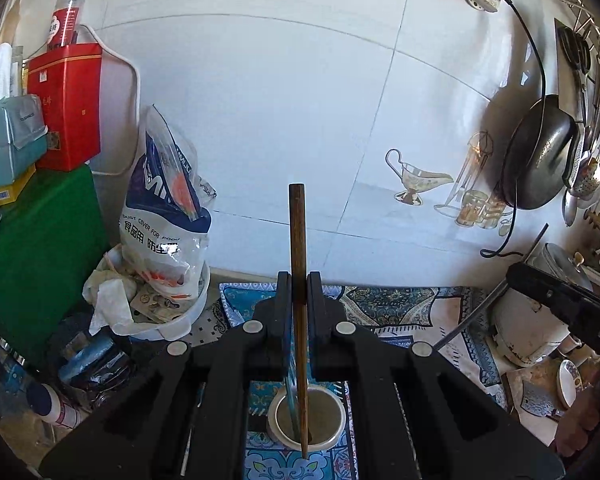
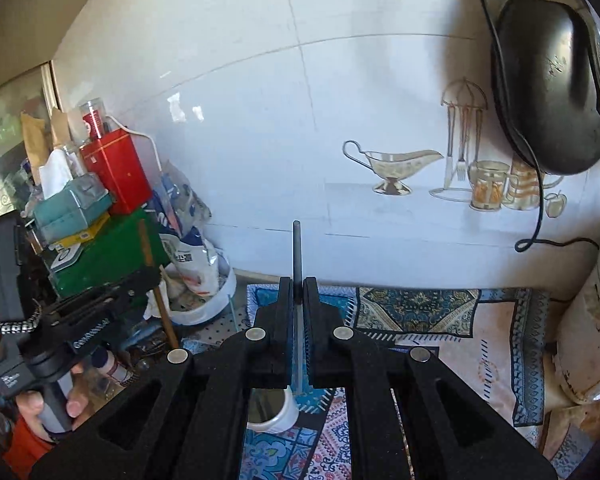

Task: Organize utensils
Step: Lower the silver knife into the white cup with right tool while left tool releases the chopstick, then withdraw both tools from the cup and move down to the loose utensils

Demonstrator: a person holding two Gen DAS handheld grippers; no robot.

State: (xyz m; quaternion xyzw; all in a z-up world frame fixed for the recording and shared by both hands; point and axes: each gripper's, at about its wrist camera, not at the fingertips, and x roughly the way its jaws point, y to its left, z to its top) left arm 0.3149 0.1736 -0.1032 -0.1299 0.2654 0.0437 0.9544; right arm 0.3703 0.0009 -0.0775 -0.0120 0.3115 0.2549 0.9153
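The left claw [image 1: 299, 292] grips a brown wooden chopstick [image 1: 298, 280] and the right claw [image 2: 297, 296] a thin dark stick [image 2: 297, 256], both over the white round cup [image 1: 306, 420], so lowering them inside seems next.

The wooden stick [image 1: 298, 240] is covered at mid-length where the left gripper [image 1: 299, 288] clamps it; its lower tip sits over the white cup's [image 1: 274, 420] rim, contact undetermined. A bluish strip beside it cannot be identified. In the right wrist view, the dark rod [image 2: 297, 256] is partly concealed by the right gripper [image 2: 297, 292], and the cup is largely blocked by the gripper frame. The black pan [image 2: 556, 92] is cut off by the picture edge. The hand [image 2: 54, 412] is partly out of view.
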